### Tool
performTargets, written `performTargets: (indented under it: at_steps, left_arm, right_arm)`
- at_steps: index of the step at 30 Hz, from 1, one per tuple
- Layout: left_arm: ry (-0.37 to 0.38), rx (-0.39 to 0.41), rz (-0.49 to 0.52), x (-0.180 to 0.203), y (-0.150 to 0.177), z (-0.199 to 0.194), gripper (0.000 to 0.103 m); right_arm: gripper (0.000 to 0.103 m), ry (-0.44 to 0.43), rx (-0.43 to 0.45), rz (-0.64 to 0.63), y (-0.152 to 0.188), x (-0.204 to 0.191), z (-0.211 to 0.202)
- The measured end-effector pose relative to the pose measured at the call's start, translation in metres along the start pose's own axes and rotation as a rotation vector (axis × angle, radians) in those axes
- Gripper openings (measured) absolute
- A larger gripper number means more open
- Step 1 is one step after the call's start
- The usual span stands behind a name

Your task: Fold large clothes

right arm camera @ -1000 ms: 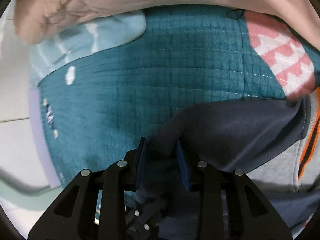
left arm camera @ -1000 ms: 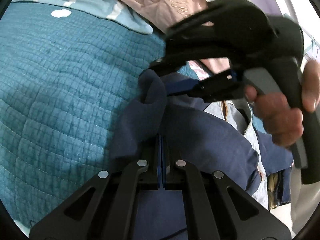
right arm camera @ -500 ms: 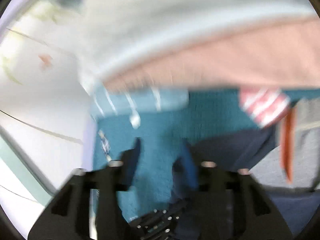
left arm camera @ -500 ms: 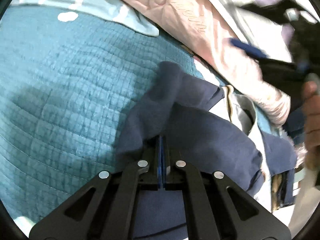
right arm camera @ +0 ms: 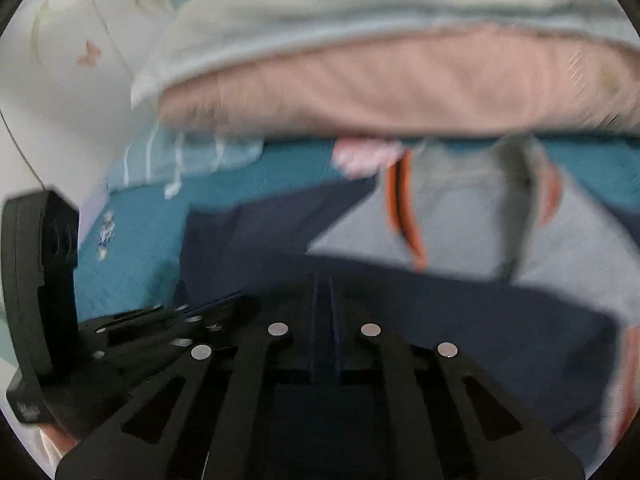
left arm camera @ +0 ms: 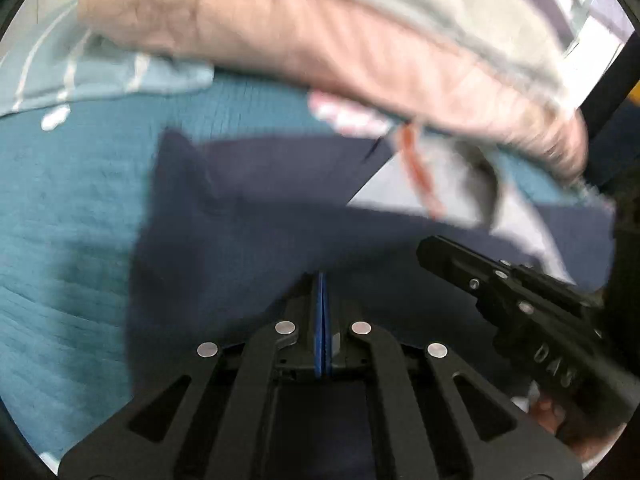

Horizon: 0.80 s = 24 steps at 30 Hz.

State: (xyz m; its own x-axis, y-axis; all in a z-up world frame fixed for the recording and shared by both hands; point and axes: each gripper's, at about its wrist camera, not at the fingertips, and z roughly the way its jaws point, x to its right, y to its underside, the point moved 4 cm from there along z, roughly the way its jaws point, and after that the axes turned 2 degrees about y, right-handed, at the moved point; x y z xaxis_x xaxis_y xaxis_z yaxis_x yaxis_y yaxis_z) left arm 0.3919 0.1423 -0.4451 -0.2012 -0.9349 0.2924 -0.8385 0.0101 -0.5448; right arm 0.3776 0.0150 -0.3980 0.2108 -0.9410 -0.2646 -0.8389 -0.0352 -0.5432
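A navy and grey garment (left arm camera: 260, 208) with orange trim lies on a teal quilt (left arm camera: 80, 220). My left gripper (left arm camera: 322, 280) is shut on a navy fold near the garment's left side. In the right wrist view its fingers (right arm camera: 224, 300) lie low at the left. My right gripper (right arm camera: 323, 280) sits at the navy edge of the garment (right arm camera: 480, 320). Its jaws are closing to a pinch, and the navy cloth looks caught between the pads, though blur hides the contact. In the left wrist view the right gripper (left arm camera: 426, 246) points in from the right.
A pink and pale grey duvet (left arm camera: 320, 40) is bunched along the far side of the bed. A light blue striped pillow (left arm camera: 100, 76) lies at the far left. A pink-and-white patterned cloth (left arm camera: 348, 114) peeks out under the duvet. A white wall (right arm camera: 60, 80) stands beyond.
My right gripper let go of the navy sleeve end, opened, swung away, then came down shut at the garment's navy edge beside the left gripper. The sleeve now lies flatter.
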Motion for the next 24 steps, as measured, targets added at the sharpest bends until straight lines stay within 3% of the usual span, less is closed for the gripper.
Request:
performTargets:
  at_steps: [2,3,5,9,12,14,16,18,19,21,24]
  left_arm:
    - [0.065,0.030,-0.055,-0.013,0.005,-0.009,0.002]
    - [0.077,0.034,-0.067,-0.018,0.006,-0.012,0.002]
    - [0.070,0.055,-0.056,-0.029,0.011,-0.022,0.002]
    - [-0.023,0.073,-0.076,-0.051,0.014,-0.047,0.002]
    - [-0.059,0.114,-0.076,-0.042,0.018,-0.071,0.002]
    - [-0.015,0.116,-0.029,-0.019,0.024,-0.077,0.002]
    - [0.001,0.096,0.004,-0.002,0.032,-0.074,0.002]
    - [-0.044,0.036,-0.005,0.000,0.047,-0.058,0.002]
    - [-0.074,0.010,-0.010,-0.001,0.052,-0.049,0.001]
    - [-0.053,0.033,-0.034,-0.011,0.064,-0.052,0.002]
    - [-0.053,0.041,-0.094,-0.031,0.069,-0.068,0.002]
  right_arm:
    - [0.000,-0.111,-0.003,0.138,0.000,0.029,-0.005]
    - [0.000,-0.088,0.004,0.154,0.001,0.044,-0.013]
    - [0.000,0.039,0.037,0.127,-0.001,0.079,-0.035]
    - [0.000,0.173,0.041,0.213,0.008,0.152,-0.084]
    - [0.005,0.158,0.088,0.208,0.011,0.142,-0.110]
    - [0.004,0.075,0.100,0.160,0.011,0.105,-0.115]
    - [0.004,-0.021,0.057,0.139,0.018,0.069,-0.102]
    - [0.002,0.002,0.000,0.078,0.029,0.051,-0.087]
    - [0.002,0.040,-0.027,0.056,0.040,0.051,-0.082]
    - [0.000,0.084,-0.040,0.089,0.052,0.069,-0.087]
    - [0.000,0.118,-0.014,0.226,0.064,0.116,-0.119]
